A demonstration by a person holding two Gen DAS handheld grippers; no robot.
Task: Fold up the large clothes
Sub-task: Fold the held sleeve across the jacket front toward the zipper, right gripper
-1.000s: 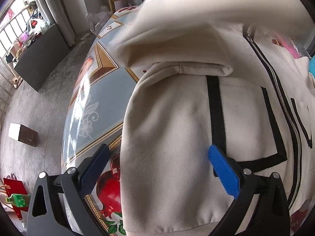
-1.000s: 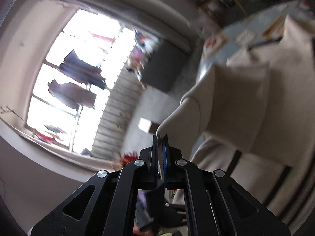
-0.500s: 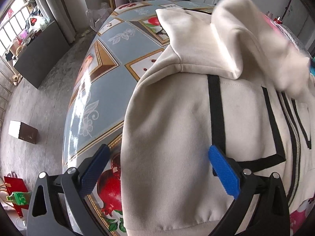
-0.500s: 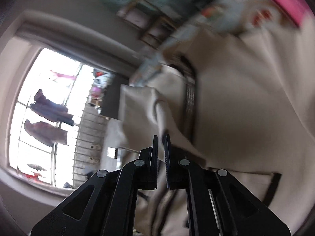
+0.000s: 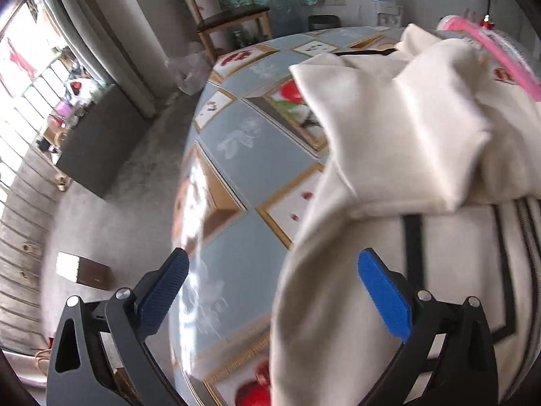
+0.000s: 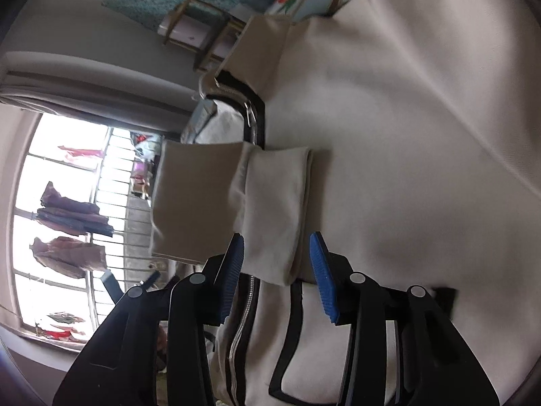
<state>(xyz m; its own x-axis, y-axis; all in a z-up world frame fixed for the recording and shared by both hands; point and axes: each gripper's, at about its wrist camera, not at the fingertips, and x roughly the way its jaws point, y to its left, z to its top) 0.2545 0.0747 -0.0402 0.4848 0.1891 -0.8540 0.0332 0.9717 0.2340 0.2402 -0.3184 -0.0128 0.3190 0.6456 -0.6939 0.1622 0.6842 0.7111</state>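
Right hand-held gripper (image 6: 275, 264), jaws just opening, straddles cream jacket's cuff (image 6: 274, 216); left one (image 5: 270, 291) gapes wide.

The jacket (image 5: 389, 270) is cream with black stripes and a silver zip. The tablecloth (image 5: 250, 169) is pale blue with gold-edged panels and red fruit prints. Both grippers' pads (image 5: 383, 291) are blue on black frames.

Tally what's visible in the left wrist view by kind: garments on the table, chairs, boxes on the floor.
Cream jacket on the table: 1
Wooden chair: 1
Box on the floor: 1
Total: 3
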